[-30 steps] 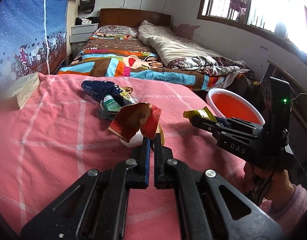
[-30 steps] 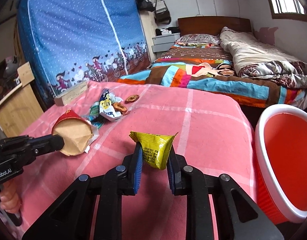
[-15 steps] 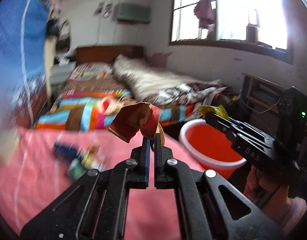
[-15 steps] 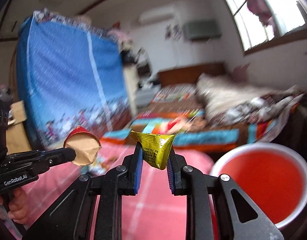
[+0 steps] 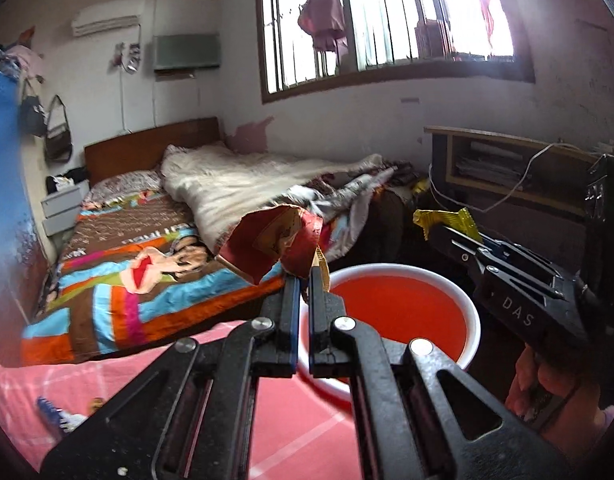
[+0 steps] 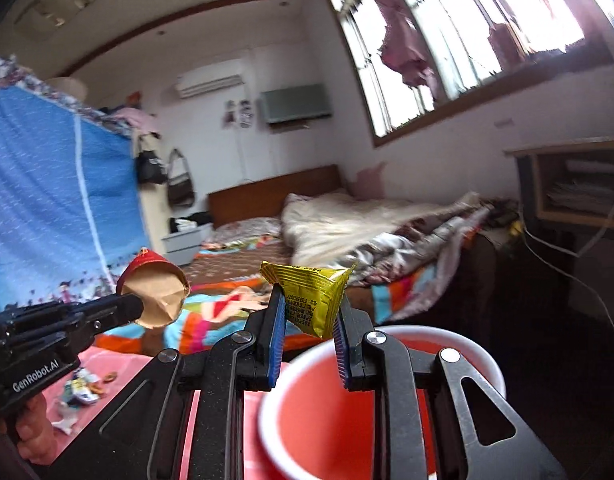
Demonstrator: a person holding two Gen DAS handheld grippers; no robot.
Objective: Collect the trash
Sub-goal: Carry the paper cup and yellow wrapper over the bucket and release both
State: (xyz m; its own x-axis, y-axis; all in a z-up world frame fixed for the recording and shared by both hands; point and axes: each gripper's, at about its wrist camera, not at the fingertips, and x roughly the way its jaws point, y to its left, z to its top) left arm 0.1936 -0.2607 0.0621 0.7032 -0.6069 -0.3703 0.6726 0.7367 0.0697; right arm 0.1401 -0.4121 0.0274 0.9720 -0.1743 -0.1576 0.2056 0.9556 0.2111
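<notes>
Both tools have carried their trash from the pink desk to above the red bucket: left tool pinches the light, crumply red paper bag at center frame, right tool clamps the slippery yellow wrapper by its lower corner.
</notes>
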